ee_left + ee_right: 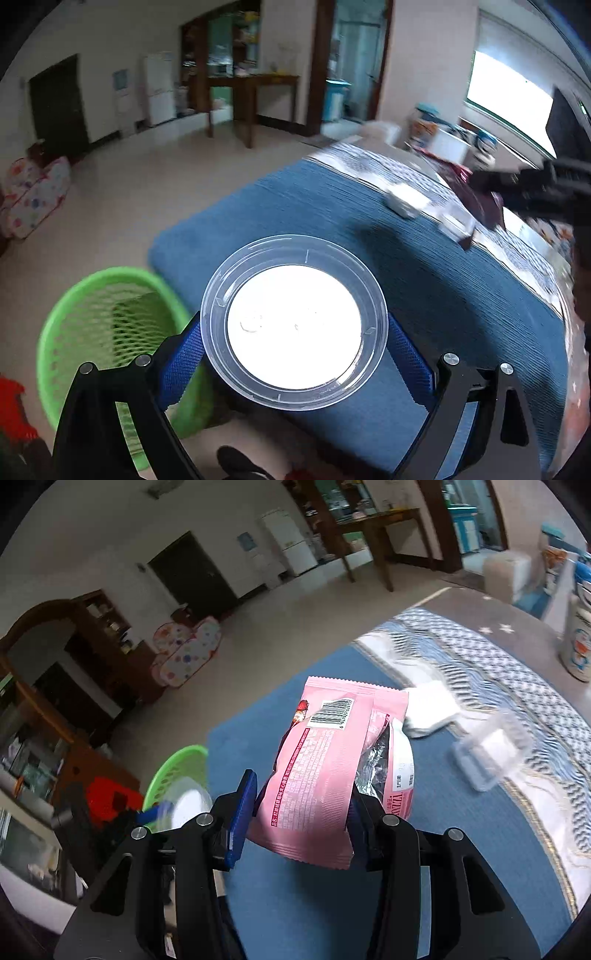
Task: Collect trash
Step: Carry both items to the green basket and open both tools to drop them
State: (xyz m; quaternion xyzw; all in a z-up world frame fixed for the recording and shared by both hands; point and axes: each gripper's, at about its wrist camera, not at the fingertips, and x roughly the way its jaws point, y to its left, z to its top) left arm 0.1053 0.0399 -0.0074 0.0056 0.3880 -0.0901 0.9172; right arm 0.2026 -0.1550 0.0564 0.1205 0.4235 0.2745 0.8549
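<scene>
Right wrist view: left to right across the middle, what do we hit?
Green basket → pink snack bag held in the right claw → clear plastic box.

A white fridge (291, 542) stands by a wooden table (384, 520), with a spotted play tent (184, 653) nearby.

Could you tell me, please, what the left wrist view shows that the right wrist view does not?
Only the left wrist view shows the round clear lid face-on, gripped between the wide-set jaws of the left gripper, and the inside of the green basket.

Only the right wrist view shows the pink snack wrapper with its barcode, pinched in the right gripper, and a cartoon-printed can at the far right.

Both show the blue mat, the white tissue, the small clear box and the basket.
</scene>
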